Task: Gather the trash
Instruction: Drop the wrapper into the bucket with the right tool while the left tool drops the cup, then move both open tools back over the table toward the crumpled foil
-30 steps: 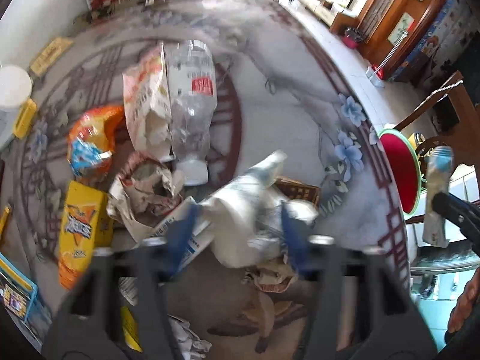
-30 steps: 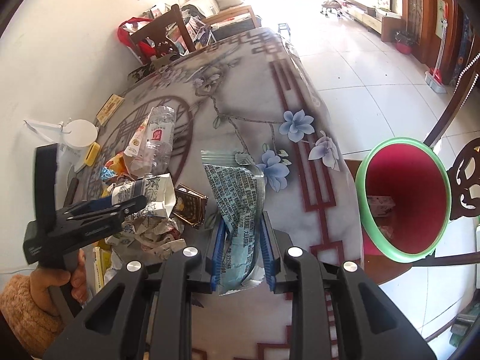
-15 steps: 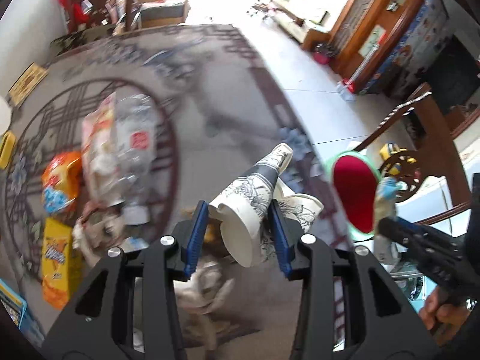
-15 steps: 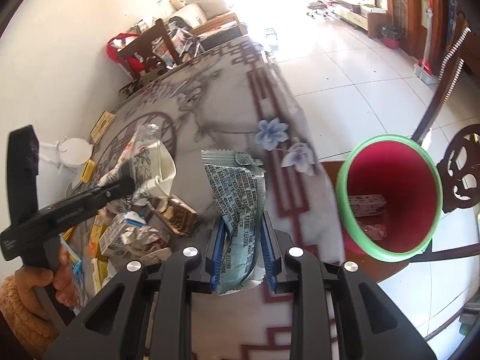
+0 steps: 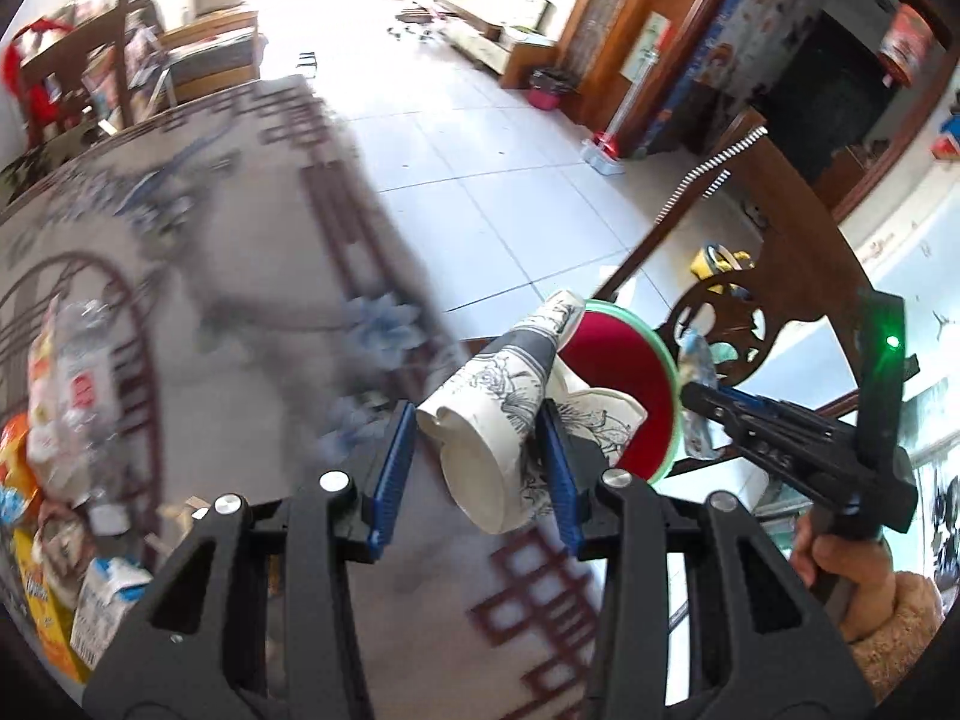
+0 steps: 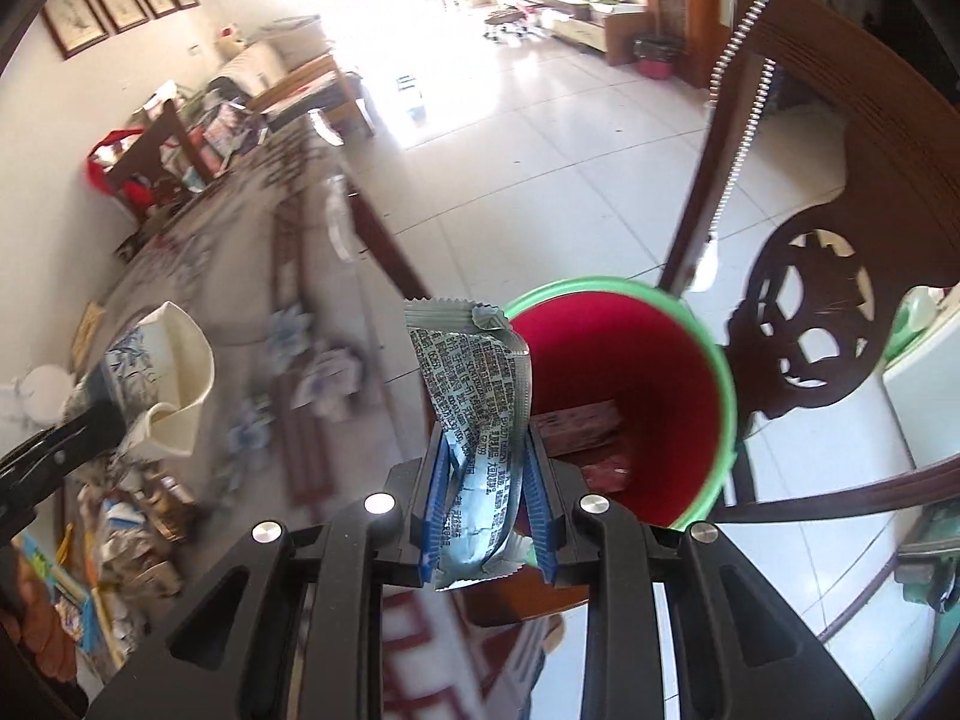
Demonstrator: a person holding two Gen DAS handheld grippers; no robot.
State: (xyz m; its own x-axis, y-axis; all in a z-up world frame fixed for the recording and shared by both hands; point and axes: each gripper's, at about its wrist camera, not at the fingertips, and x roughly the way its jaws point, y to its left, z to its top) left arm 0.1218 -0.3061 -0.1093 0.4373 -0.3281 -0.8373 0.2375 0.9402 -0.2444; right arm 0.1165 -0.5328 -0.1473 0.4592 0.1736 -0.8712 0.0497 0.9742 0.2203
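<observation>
Ahead of the tool a pale tiled floor (image 6: 558, 138) runs to a bright, washed-out far end, with framed pictures (image 6: 123, 0) on the white wall up to the left, a carved dark wooden chair (image 6: 828, 276) close on the right, and a patterned table (image 5: 198, 312) to the left.

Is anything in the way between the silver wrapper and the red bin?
Nothing visible is. The silver wrapper hangs between the right gripper's opening jaws, right at the red bin's open mouth, with only air between them.
</observation>
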